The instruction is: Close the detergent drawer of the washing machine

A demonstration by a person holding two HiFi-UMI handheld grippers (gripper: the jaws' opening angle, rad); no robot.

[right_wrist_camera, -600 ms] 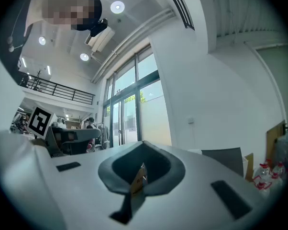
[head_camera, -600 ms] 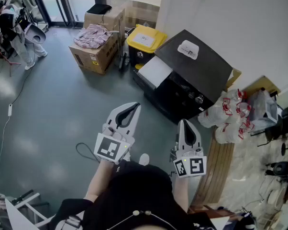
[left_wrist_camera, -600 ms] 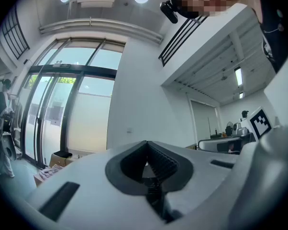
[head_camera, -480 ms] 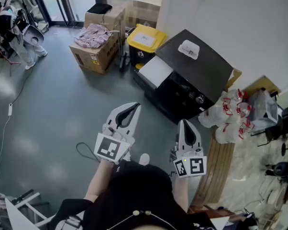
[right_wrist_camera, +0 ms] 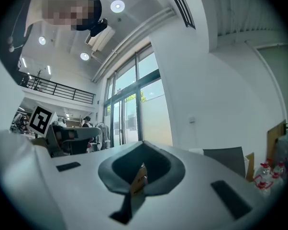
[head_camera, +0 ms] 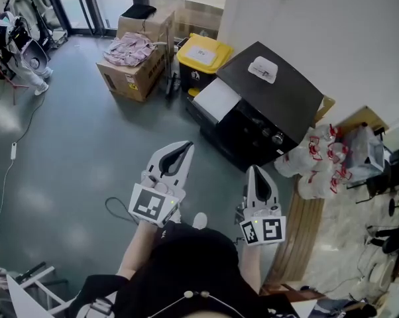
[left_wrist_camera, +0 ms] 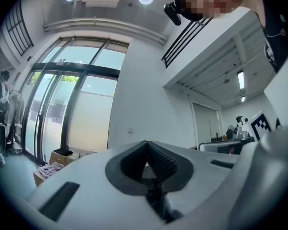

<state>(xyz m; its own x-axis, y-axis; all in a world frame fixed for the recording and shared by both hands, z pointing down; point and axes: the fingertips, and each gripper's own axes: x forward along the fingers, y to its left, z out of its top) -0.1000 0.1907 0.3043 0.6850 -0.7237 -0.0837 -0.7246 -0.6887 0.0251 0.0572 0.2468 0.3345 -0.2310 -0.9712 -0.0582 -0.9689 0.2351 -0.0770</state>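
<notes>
No text is legible to you in any view. White label [head_camera: 201, 53] on yellow bin lid [head_camera: 216, 47], yellow sticker [head_camera: 130, 87] on cardboard box [head_camera: 116, 75], white sheet [head_camera: 261, 68] on black machine top [head_camera: 285, 101]: print too small. Cubes on left gripper [head_camera: 183, 145] and right gripper [head_camera: 258, 170] carry square marker patterns only.

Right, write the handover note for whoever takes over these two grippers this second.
Left gripper: jaws together, nothing in them, held level in front of the body.
Right gripper: jaws together, holding nothing, also level.
Washing machine: dark, ahead and to the right, beyond both grippers; neither touches it.
Drawer: a white panel sticks out at the machine's left end, apparently the detergent drawer, open.
Done: nothing yet.
Left: step up to the machine and push the drawer fully in.
</notes>
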